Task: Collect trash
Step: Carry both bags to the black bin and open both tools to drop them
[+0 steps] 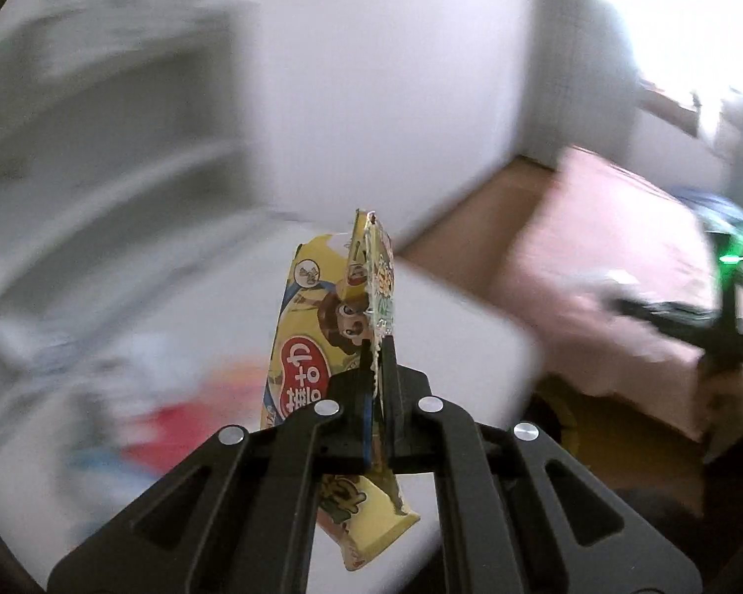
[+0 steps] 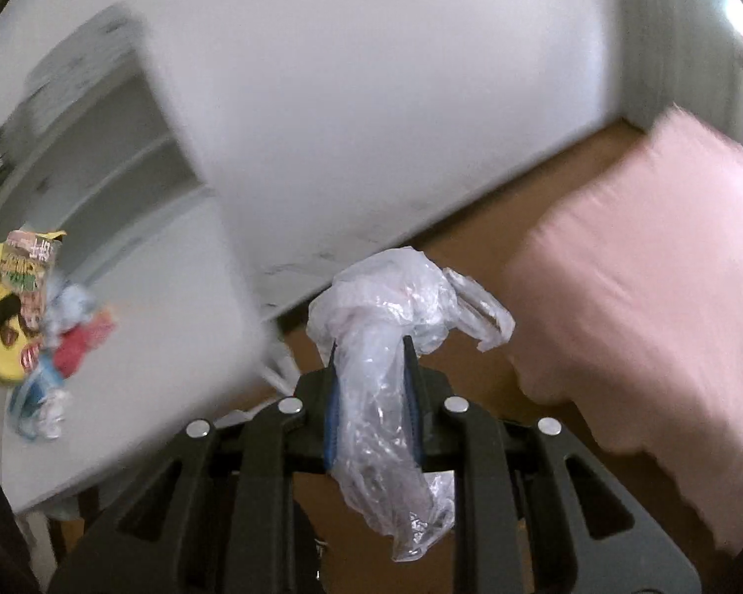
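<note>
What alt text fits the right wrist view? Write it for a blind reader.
The right gripper is shut on a crumpled clear plastic bag above a brown wooden floor. At left, colourful wrappers lie on a white table; pink fabric fills the right.

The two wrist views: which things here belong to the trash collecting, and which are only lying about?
Belong to the job:
- yellow snack wrapper, clamped in the left gripper
- clear plastic bag, clamped in the right gripper
- pile of wrappers on the white table

Lying about:
- pink bedding
- white shelf unit
</note>
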Motion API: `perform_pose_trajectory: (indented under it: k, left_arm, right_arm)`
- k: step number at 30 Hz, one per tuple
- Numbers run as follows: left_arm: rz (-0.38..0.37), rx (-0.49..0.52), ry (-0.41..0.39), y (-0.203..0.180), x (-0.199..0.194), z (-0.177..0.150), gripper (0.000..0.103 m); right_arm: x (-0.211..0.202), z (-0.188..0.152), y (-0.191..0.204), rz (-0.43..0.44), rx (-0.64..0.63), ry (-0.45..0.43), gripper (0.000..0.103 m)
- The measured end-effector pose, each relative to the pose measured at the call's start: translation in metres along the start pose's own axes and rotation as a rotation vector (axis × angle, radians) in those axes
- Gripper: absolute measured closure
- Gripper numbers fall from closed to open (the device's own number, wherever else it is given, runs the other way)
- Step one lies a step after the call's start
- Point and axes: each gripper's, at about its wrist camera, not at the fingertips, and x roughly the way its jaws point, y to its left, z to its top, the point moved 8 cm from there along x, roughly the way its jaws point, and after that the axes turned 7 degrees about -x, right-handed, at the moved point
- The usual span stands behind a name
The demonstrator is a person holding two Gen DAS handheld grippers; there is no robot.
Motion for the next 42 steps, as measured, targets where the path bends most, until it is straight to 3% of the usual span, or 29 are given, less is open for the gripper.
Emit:
perform_pose_trajectory:
  k: [3, 8, 14, 20, 24, 26, 27, 28, 29, 35, 37, 38, 39, 41, 42]
  left_arm:
    - [-0.173, 0.073, 0.107, -0.097, 0.065, -0.025, 0.101]
    - [-0.31, 0.126, 0.286, -0.185, 0.16, -0.08, 0.101]
    - [-0.353, 0.122, 0.46, -0.226, 0.25, -0.136, 0.101]
    - [-0.341, 0.148, 0.526, -0.235, 0.309, -0.167, 0.101]
    - [-0.341, 0.156, 0.551, -0.24, 0.334, -0.176, 0.1]
    - [-0.337, 0.154, 0.574, -0.243, 0.339, -0.178, 0.093]
    - [-0.332, 0.152, 0.58, -0.242, 0.34, -0.179, 0.078]
    - [-0.324, 0.146, 0.578, -0.241, 0.343, -0.179, 0.055]
    - [-0.314, 0.14, 0.563, -0.24, 0.342, -0.177, 0.047]
    - [-0.283, 0.153, 0.494, -0.225, 0.313, -0.156, 0.032]
    - [-0.283, 0.152, 0.465, -0.22, 0.296, -0.145, 0.021]
    - [-0.28, 0.154, 0.449, -0.217, 0.286, -0.14, 0.02]
    - [-0.278, 0.159, 0.435, -0.217, 0.278, -0.135, 0.016]
    - [-0.284, 0.171, 0.395, -0.216, 0.256, -0.123, 0.013]
    - [-0.287, 0.175, 0.379, -0.216, 0.245, -0.118, 0.011]
  right_arm:
    - [0.009, -0.031, -0.053, -0.047, 0.086, 0.046, 0.082]
    - [0.044, -0.09, -0.111, -0.076, 0.196, 0.161, 0.082]
    - [0.089, -0.143, -0.145, -0.067, 0.292, 0.268, 0.082]
    - [0.118, -0.181, -0.161, -0.061, 0.354, 0.346, 0.082]
    - [0.129, -0.188, -0.168, -0.056, 0.377, 0.365, 0.082]
    - [0.129, -0.191, -0.169, -0.052, 0.385, 0.364, 0.082]
    - [0.13, -0.191, -0.169, -0.047, 0.389, 0.365, 0.082]
    - [0.132, -0.191, -0.169, -0.039, 0.394, 0.367, 0.082]
    - [0.135, -0.188, -0.17, -0.034, 0.397, 0.369, 0.082]
    - [0.158, -0.191, -0.165, -0.009, 0.387, 0.392, 0.082]
    - [0.163, -0.19, -0.161, -0.005, 0.38, 0.397, 0.079]
    - [0.165, -0.19, -0.159, -0.005, 0.371, 0.4, 0.07]
    - [0.166, -0.189, -0.157, -0.004, 0.364, 0.402, 0.052]
    - [0.163, -0.186, -0.154, -0.018, 0.345, 0.391, 0.032]
    - [0.16, -0.183, -0.153, -0.028, 0.335, 0.383, 0.031]
